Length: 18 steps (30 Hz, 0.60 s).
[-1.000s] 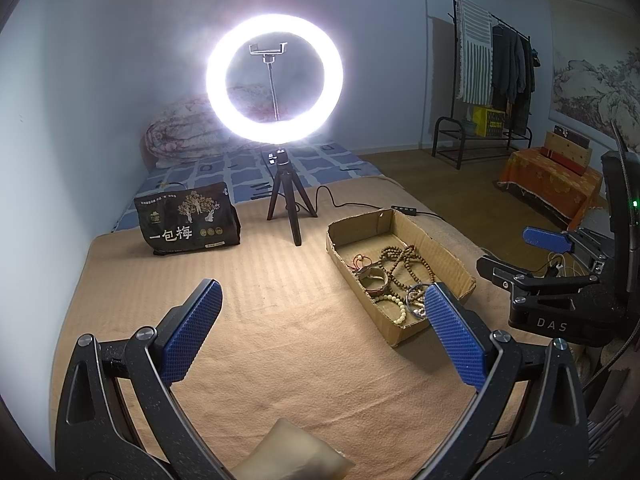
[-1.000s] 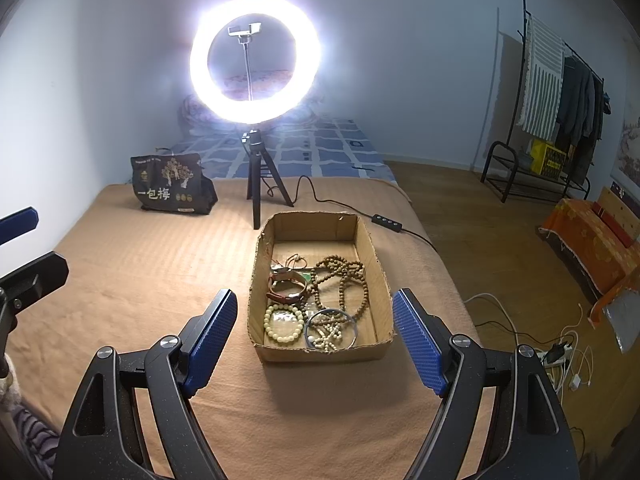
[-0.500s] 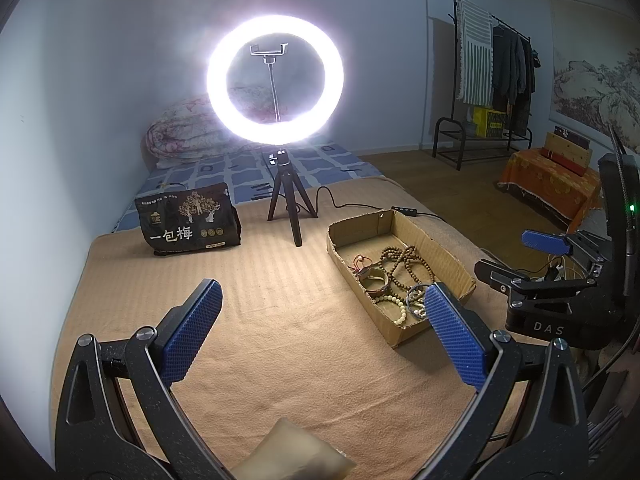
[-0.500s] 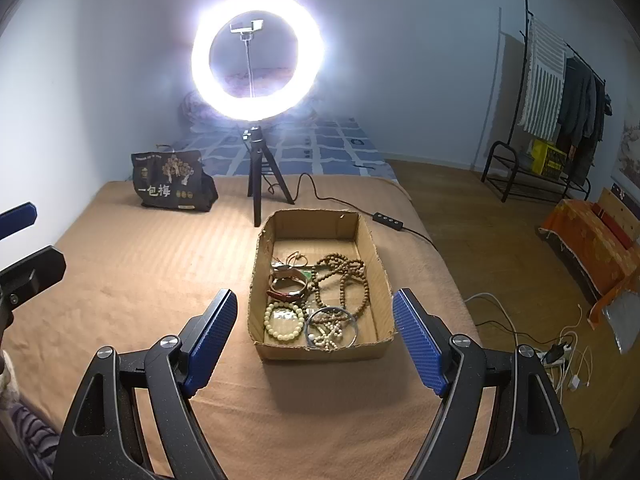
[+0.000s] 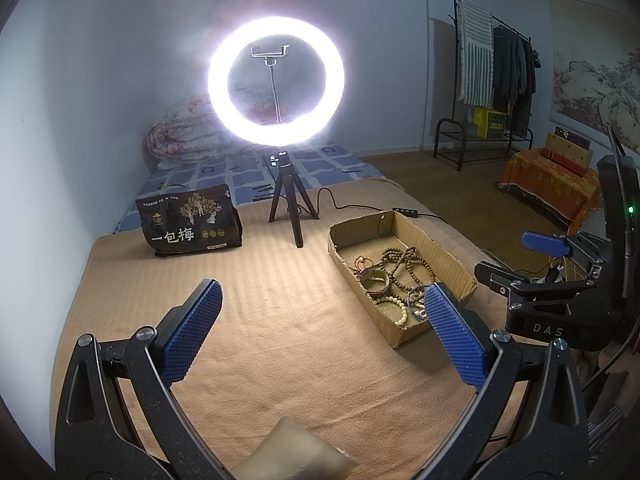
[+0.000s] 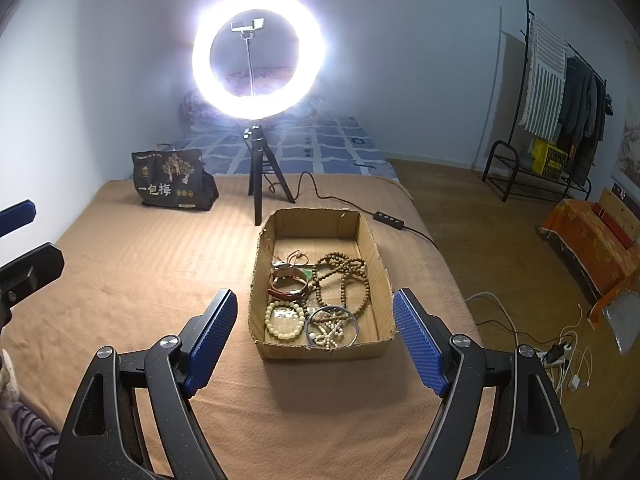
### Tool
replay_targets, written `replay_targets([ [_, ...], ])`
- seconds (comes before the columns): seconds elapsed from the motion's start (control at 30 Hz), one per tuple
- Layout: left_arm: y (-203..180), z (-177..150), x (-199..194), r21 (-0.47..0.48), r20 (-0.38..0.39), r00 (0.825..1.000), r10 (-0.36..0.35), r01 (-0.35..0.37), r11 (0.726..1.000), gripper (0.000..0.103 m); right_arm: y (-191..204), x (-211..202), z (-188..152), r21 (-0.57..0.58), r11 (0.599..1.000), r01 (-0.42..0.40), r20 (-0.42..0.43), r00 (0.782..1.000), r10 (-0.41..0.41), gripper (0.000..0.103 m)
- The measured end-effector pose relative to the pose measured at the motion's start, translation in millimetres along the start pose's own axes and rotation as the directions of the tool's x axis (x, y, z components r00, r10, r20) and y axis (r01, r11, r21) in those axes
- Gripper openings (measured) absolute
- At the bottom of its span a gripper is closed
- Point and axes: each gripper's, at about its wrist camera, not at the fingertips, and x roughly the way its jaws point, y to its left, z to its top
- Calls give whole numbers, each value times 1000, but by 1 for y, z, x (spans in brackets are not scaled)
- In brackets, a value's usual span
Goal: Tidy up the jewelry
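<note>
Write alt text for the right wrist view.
An open cardboard box of tangled bead necklaces and bracelets sits on a tan blanket, framed by the open, empty right gripper. Behind it stand a lit ring light and a black bag.

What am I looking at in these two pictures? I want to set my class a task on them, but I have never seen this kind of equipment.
There is no robot here. A person holds a two-fingered clamp in each hand, with a wide-angle camera on each looking forward along the blue fingers.

One picture comes from the left hand-held gripper, the other from the right hand-held gripper. Both stand open and hold nothing.

They are above a bed with a tan blanket. On it sits an open cardboard box holding jewelry: a long string of brown beads, a pale bead bracelet, a metal bangle and leather bands. Behind it stand a lit ring light on a small tripod and a dark printed bag.
</note>
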Motion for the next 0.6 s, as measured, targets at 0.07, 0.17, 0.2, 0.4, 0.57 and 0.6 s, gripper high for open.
replay_targets([
  [0.07,0,0,0,0,0,1000,-1,1,1000,103,1,1,-1,-2,1000,0,-1,1000,0,80],
  [0.17,-1,-1,0,1,0,1000,1,-1,1000,103,2,1,-2,-4,1000,-1,-2,1000,1,80],
  [0.2,0,-1,0,1,1,1000,2,-2,1000,103,2,0,-3,-5,1000,-2,-2,1000,2,80],
  [0.4,4,3,1,-3,11,1000,12,-12,1000,103,3,1,-3,-10,1000,-4,-6,1000,4,80],
  [0.57,8,8,-1,2,41,999,30,-31,1000,103,5,2,-3,-14,1000,-4,-9,1000,4,80],
  [0.6,8,9,0,0,42,999,30,-30,1000,103,5,2,-3,-13,1000,-3,-9,1000,3,80],
])
